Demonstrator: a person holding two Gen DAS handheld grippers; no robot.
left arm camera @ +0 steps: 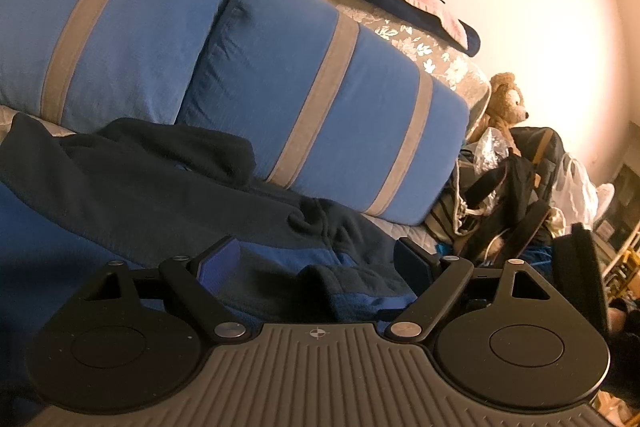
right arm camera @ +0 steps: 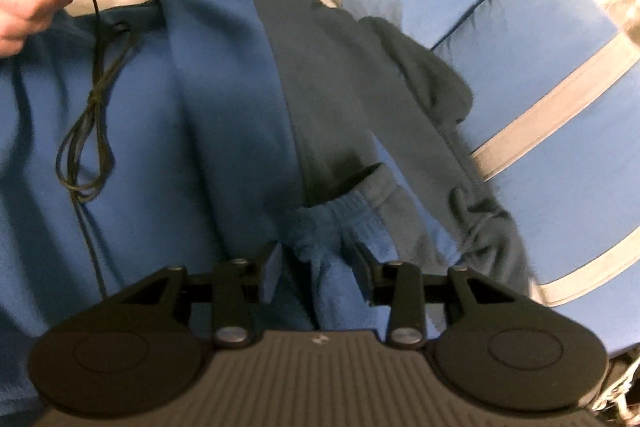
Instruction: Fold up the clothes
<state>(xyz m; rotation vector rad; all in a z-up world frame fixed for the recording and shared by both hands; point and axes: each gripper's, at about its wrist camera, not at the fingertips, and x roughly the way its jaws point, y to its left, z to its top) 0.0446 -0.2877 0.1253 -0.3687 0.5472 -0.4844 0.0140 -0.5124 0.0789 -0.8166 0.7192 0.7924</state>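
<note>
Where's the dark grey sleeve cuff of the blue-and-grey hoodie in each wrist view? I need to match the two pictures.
Left wrist view: the dark grey cuff lies low in the middle, between the open left gripper fingers.
Right wrist view: the same cuff sits right of centre, just beyond the right gripper.
Shared landmark: the blue cushion with grey stripes, behind the hoodie in both.

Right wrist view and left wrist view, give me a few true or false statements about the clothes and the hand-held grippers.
1. The left hand-held gripper is open. True.
2. The right hand-held gripper has blue garment fabric between its fingers. True.
3. The cushions are red with white stripes. False: they are blue with grey stripes.
4. A teddy bear sits beyond the cushions. True.
5. The garment lies neatly folded. False: it is crumpled and spread out.
</note>
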